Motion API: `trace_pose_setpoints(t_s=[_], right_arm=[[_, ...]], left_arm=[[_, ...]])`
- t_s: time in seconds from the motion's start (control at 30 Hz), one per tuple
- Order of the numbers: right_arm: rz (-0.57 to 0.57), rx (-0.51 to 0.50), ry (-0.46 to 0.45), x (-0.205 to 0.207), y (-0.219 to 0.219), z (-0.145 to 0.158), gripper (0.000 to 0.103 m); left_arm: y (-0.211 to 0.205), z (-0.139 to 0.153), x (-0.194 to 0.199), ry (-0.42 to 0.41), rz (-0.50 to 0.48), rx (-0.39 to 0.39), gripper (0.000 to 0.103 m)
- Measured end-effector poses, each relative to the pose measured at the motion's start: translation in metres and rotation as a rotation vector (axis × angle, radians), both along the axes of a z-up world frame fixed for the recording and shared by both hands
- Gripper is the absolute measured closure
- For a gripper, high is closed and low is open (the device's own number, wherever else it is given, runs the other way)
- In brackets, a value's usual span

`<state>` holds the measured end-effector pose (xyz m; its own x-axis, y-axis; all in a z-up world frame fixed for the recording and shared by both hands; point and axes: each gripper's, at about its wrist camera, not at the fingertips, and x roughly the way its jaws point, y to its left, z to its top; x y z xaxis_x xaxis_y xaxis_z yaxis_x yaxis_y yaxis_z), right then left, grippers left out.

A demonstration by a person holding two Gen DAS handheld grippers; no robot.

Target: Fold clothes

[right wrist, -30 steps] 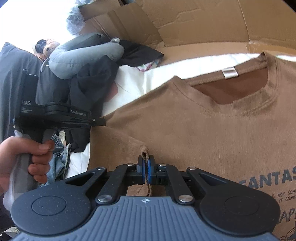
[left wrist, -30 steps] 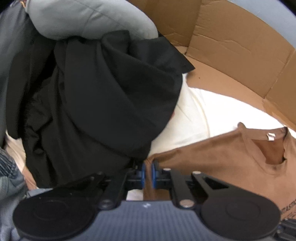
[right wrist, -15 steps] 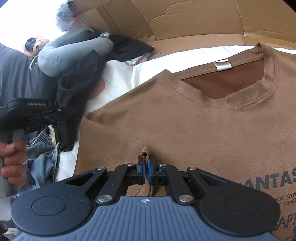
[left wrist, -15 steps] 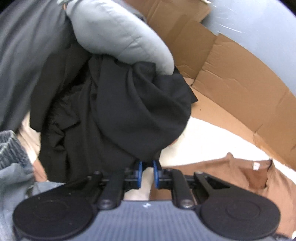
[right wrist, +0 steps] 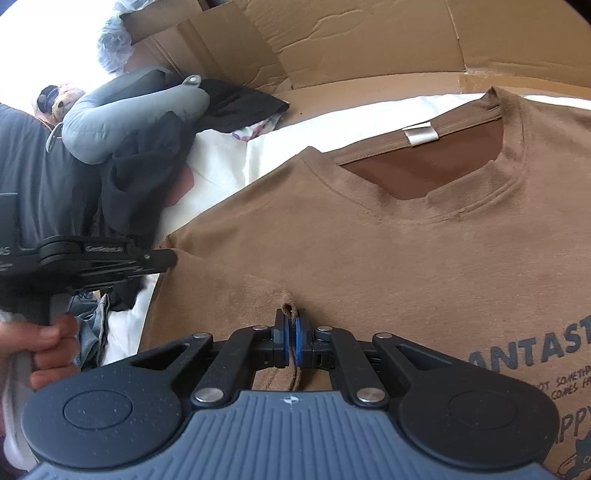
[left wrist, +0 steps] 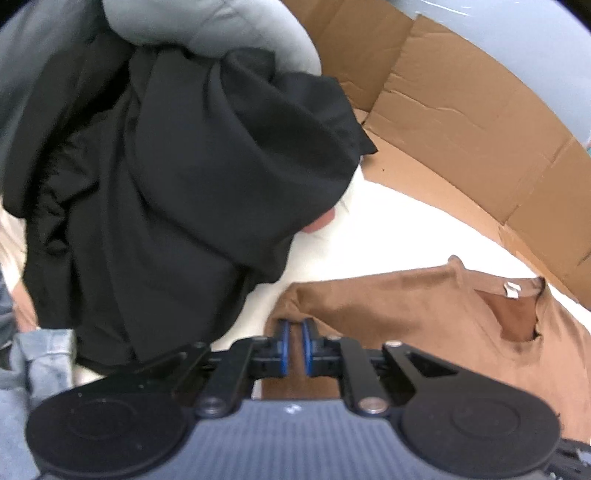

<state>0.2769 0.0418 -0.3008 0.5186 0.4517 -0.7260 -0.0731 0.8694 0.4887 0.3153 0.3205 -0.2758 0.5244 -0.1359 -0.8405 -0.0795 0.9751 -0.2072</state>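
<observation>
A brown T-shirt [right wrist: 369,251] with dark print lies flat on a white sheet, collar toward the cardboard. My right gripper [right wrist: 291,328] is shut on a pinched fold of its brown fabric near the folded-in sleeve. In the left wrist view the same T-shirt [left wrist: 424,314] spreads to the right. My left gripper [left wrist: 294,330] is open by a narrow gap, holding nothing, just above the shirt's left edge. The right wrist view shows the left gripper [right wrist: 168,258] with its tip at that shoulder edge.
A heap of black clothing [left wrist: 184,184] under a grey pillow [left wrist: 207,29] fills the left. Jeans [left wrist: 37,354] lie at the lower left. Cardboard walls [left wrist: 461,122] ring the white sheet [left wrist: 388,229]. A hand [right wrist: 48,350] grips the left handle.
My left gripper let go of the sleeve corner, swung up toward the black heap, then came back to the shirt's edge. The right gripper stayed shut on its fold.
</observation>
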Motion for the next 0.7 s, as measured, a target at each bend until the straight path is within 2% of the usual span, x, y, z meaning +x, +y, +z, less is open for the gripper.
trace_pose_setpoints(t_s=[0.13, 0.4, 0.43, 0.47, 0.53, 0.63, 0.7], right_arm=[[-0.003, -0.014, 0.029, 0.0, 0.001, -0.008, 0.103], [-0.04, -0.019, 0.041, 0.001, -0.003, -0.008, 0.1], [-0.055, -0.021, 0.044, 0.0, -0.007, -0.006, 0.099], [-0.058, -0.03, 0.038, -0.002, -0.008, -0.004, 0.099], [-0.058, -0.052, 0.02, -0.006, -0.011, 0.003, 0.099], [-0.03, -0.038, -0.019, -0.016, -0.011, 0.015, 0.099], [-0.006, -0.013, -0.004, -0.023, -0.01, 0.016, 0.099]], left_arm=[[-0.003, -0.003, -0.003, -0.017, 0.006, 0.027, 0.093], [0.006, 0.007, -0.02, -0.054, 0.064, 0.006, 0.094], [0.008, 0.011, -0.025, -0.059, 0.066, 0.005, 0.092], [0.011, 0.015, -0.031, -0.062, 0.066, 0.005, 0.085], [0.016, 0.025, -0.046, -0.074, 0.064, 0.003, 0.082], [0.024, 0.036, -0.074, -0.081, 0.054, -0.009, 0.082], [0.027, 0.04, -0.095, -0.079, 0.043, -0.01, 0.082]])
